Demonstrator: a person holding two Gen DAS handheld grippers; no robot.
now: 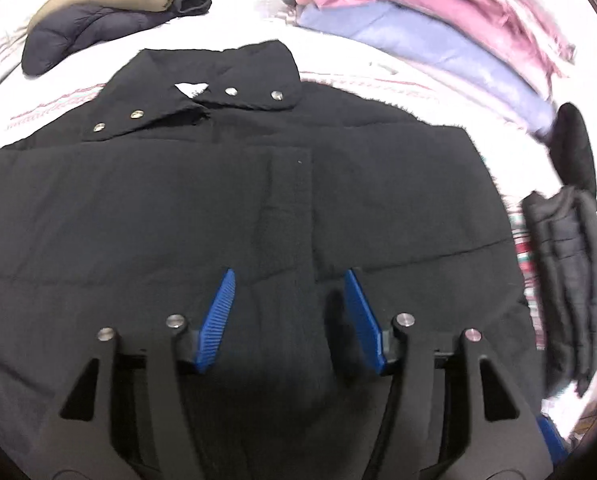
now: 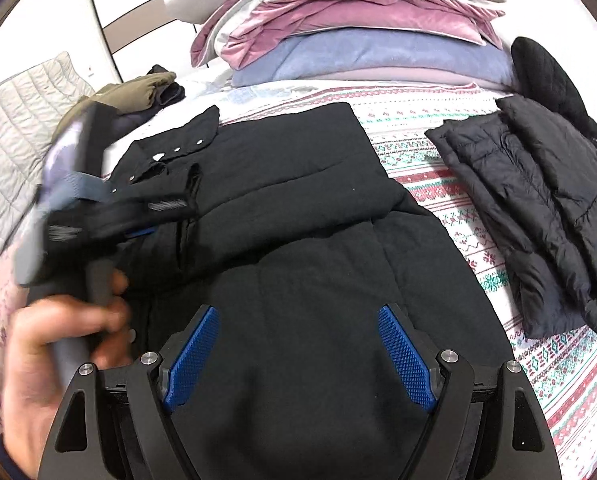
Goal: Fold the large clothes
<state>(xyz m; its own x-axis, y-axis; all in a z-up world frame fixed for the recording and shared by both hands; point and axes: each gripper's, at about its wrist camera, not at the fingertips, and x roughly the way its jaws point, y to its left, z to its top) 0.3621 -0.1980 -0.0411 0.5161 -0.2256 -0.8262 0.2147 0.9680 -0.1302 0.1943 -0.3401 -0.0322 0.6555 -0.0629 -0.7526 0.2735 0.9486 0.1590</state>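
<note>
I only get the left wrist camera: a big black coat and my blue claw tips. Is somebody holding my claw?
Observer: Yes. A hand grips the left claw by its handle.
Operator: Where's the other claw?
Observer: The right claw is open above the black coat, over its lower part, nothing between its pads.
Operator: What's that dark lump on my right edge?
Observer: A folded black puffer jacket, lying on the patterned bedspread, apart from the coat.
</note>
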